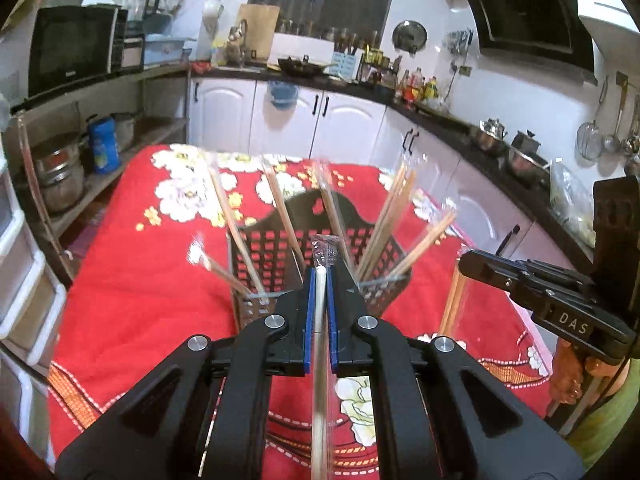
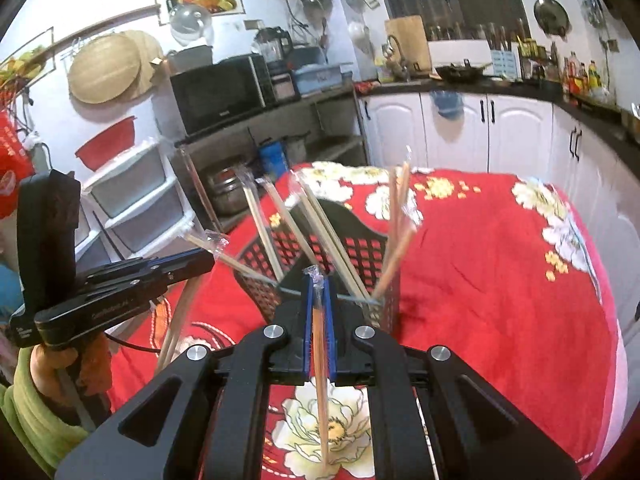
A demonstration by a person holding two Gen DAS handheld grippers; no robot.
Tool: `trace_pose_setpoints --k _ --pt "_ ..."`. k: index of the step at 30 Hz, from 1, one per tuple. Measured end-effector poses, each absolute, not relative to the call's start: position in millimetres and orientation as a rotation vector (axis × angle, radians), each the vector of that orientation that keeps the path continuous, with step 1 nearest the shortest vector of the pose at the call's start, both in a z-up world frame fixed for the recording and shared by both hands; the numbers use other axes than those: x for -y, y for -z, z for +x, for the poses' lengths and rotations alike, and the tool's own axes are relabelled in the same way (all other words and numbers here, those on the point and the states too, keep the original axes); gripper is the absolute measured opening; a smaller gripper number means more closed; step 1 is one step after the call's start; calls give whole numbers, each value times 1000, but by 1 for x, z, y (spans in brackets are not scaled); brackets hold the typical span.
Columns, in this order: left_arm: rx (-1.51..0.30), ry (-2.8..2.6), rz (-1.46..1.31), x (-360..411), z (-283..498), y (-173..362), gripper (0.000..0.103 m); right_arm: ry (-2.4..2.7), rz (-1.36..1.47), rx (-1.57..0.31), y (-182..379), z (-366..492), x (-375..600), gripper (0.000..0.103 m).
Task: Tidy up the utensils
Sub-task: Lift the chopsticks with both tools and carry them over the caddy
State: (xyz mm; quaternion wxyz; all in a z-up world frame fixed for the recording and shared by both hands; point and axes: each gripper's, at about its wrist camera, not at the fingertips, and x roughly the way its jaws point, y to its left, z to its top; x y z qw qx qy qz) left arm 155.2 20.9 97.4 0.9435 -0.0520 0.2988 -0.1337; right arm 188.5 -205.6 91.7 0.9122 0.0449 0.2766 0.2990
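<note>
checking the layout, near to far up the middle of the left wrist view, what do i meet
left tool shut on a wrapped chopstick → black basket of chopsticks → red flowered cloth → white cabinets → wok

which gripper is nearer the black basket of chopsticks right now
Left, narrowly, as a judgement. The left gripper sits just in front of the black basket, shut on a wrapped chopstick pair. The right gripper is off the basket's right, front corner, shut on another pair.

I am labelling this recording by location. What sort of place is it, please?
Most likely a home kitchen. A range hood hangs on the wall, a microwave oven sits on a shelf, and a wok stands on the dark counter above white cabinets.
</note>
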Motion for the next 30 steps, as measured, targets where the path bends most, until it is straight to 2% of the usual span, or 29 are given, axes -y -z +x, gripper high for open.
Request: trace_pose_setpoints --k 15,30 --pt "-465 225 -146 -38 162 -155 1 -627 75 -424 -154 178 195 6" --pt "-376 163 -175 -30 198 -178 1 -565 76 -284 -192 196 198 6"
